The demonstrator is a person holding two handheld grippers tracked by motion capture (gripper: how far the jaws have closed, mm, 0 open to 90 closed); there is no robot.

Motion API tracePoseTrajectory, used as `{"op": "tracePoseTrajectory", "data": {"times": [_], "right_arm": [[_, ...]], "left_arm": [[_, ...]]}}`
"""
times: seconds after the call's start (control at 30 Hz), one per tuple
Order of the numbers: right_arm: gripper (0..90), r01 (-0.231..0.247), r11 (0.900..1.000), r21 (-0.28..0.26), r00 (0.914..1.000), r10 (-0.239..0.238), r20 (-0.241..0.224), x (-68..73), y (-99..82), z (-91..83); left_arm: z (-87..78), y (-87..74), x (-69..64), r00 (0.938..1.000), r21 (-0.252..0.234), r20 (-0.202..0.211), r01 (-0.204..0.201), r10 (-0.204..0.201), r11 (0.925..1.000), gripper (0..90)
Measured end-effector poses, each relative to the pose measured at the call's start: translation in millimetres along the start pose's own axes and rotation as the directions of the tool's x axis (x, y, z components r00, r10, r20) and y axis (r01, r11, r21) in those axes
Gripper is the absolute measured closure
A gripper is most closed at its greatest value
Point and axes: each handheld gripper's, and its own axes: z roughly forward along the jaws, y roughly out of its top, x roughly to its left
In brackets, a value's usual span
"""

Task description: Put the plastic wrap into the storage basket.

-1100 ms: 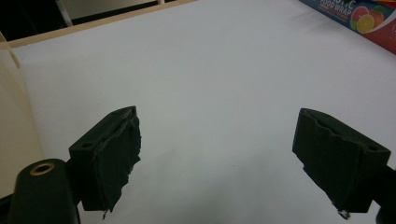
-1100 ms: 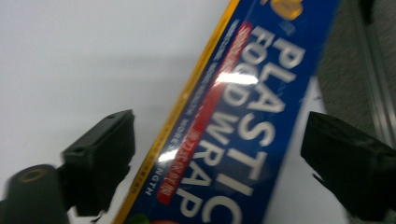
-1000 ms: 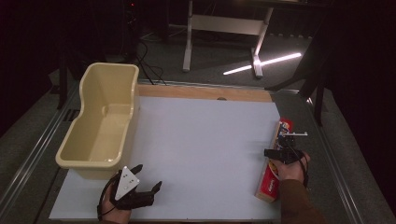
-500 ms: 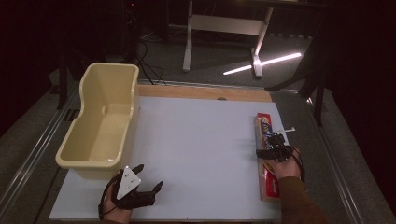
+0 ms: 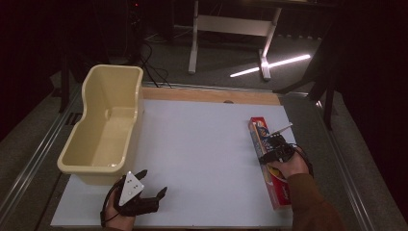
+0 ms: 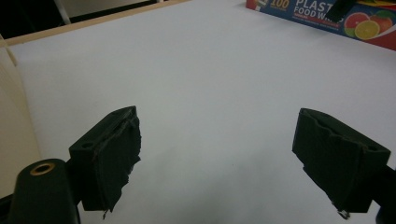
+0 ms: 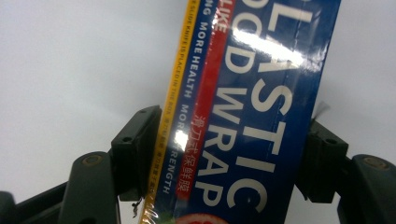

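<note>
Rightward on the desk (image 5: 202, 144): wrap box (image 5: 269, 159), clamped between right gripper (image 5: 273, 150) fingers (image 7: 135, 149). Near left: left gripper (image 5: 144, 195), fingers (image 6: 112, 154) spread, beside tub (image 5: 103, 132).

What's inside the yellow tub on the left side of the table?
In the high view the yellow tub looks empty: its floor and far walls show bare. The strip of floor just behind its near wall is hidden by that wall, so that part cannot be checked.

Tub (image 5: 103, 130) stands on the table's (image 5: 202, 144) left edge — wrap box (image 5: 269, 161) lies right.
</note>
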Motion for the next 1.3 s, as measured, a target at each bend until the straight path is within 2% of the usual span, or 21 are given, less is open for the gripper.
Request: {"op": "tracePoseTrajectory", "data": {"times": [0.2, 0.27, 0.3, 0.43, 0.57, 0.7, 0.77, 0.93, 1.13, 1.3], "right_arm": [[34.2, -0.038, 0.9968, 0.071, 0.9990, 0.040, -0.020, -2.1, 6.1, 1.8], [35.6, -0.059, 0.9929, 0.103, 0.9980, 0.061, -0.018, -2.6, 8.9, 2.5], [36.4, -0.089, 0.9880, 0.126, 0.9956, 0.092, -0.018, -2.6, 10.4, 2.6], [39.9, -0.112, 0.9814, 0.156, 0.9936, 0.113, 0.000, -2.3, 13.4, 1.1], [41.9, -0.131, 0.9809, 0.144, 0.9910, 0.134, -0.009, -3.3, 12.3, 0.1], [42.2, -0.131, 0.9830, 0.129, 0.9903, 0.136, -0.030, -2.4, 11.2, -0.4], [42.2, -0.128, 0.9842, 0.122, 0.9883, 0.137, -0.067, 1.2, 12.1, -1.6], [42.2, -0.112, 0.9885, 0.102, 0.9871, 0.122, -0.103, 10.1, 15.7, -5.6], [42.2, -0.099, 0.9923, 0.074, 0.9765, 0.111, -0.184, 23.8, 22.5, -12.6], [42.2, -0.089, 0.9951, 0.042, 0.9621, 0.097, -0.255, 38.6, 30.1, -16.5]], "left_arm": [[0.1, 0.2, -0.2, 1.0000, 0.000, 0.001, -0.002, 0.002, 1.0000, 15.3], [0.2, 0.1, -0.3, 1.0000, 0.001, 0.000, -0.002, 0.002, 1.0000, 15.3], [0.2, 0.1, -0.3, 1.0000, 0.001, 0.000, -0.002, 0.002, 1.0000, 15.3], [0.2, 0.0, 0.0, 1.0000, 0.000, -0.001, 0.001, -0.001, 1.0000, 15.3], [0.4, 0.2, 0.1, 1.0000, 0.000, -0.001, -0.001, 0.001, 1.0000, 15.3], [1.1, 0.2, -0.2, 1.0000, 0.003, -0.001, -0.002, 0.002, 1.0000, 15.3], [0.8, 0.2, -0.2, 1.0000, 0.002, -0.002, -0.003, 0.003, 1.0000, 15.3], [0.3, 0.1, 0.1, 1.0000, 0.000, -0.004, 0.000, 0.000, 1.0000, 15.3], [0.0, 0.3, -0.1, 1.0000, -0.004, -0.004, 0.003, -0.003, 1.0000, 15.3], [-0.6, 0.3, -0.1, 1.0000, -0.005, -0.004, 0.002, -0.002, 1.0000, 15.3]]}}
